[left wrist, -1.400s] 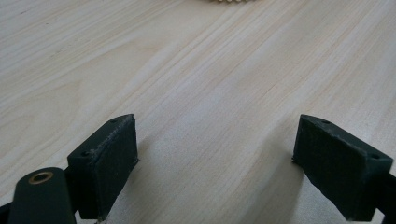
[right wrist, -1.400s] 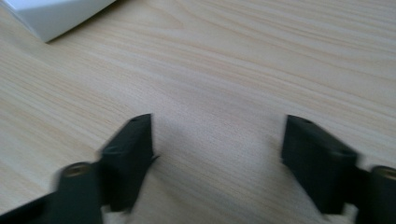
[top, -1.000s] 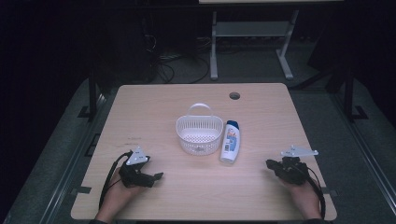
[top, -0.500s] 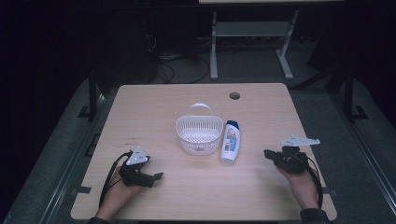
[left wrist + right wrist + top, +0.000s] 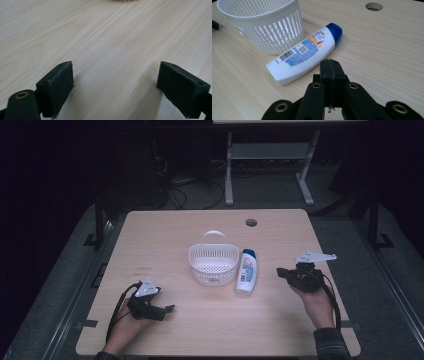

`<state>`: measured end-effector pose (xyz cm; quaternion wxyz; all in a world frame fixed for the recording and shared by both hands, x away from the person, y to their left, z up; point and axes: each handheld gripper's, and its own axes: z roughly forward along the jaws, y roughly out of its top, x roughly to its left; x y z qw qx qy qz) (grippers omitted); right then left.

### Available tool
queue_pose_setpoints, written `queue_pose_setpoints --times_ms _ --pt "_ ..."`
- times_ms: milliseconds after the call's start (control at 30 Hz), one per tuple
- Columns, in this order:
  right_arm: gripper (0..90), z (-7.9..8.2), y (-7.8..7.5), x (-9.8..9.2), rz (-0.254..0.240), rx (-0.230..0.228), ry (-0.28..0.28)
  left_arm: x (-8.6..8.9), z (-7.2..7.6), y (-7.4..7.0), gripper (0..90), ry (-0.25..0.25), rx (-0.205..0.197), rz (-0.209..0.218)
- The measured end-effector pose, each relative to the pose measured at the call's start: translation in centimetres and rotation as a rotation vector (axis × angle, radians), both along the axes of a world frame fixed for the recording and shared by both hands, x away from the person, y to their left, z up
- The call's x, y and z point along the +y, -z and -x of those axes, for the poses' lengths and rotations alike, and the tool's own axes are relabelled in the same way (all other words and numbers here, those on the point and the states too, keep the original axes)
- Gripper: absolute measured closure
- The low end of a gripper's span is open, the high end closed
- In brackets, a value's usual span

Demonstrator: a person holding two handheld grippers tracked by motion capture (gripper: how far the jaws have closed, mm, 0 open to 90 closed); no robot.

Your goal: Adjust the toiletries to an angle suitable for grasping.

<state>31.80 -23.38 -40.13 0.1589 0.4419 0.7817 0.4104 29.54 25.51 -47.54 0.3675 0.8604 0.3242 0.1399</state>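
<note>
High view: white basket (image 5: pixel 213 264) holds nothing, bottle (image 5: pixel 246 271) beside it; left jaws wide, right jaws closed.

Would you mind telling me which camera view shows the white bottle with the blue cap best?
The right gripper view: the bottle lies close and large, label, barcode and blue cap readable, beside the basket. The high view shows it whole but small, lying right of the basket. The left gripper view looks at bare table between its open jaws.

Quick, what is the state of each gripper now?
Left gripper: open, holding nothing.
Right gripper: closed, holding nothing, near the bottle.
</note>
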Motion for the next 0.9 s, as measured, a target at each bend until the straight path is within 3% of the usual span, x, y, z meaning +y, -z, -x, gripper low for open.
queue_pose_setpoints --times_ms 400,900 --pt "89.7 -2.8 -1.1 3.0 0.011 0.003 -0.043 0.0 0.0 0.0 12.7 0.001 -0.002 -0.002" --pt "89.7 -5.8 -0.9 6.4 -0.009 0.013 -0.083 0.0 0.0 0.0 12.7 -0.001 0.000 0.000"
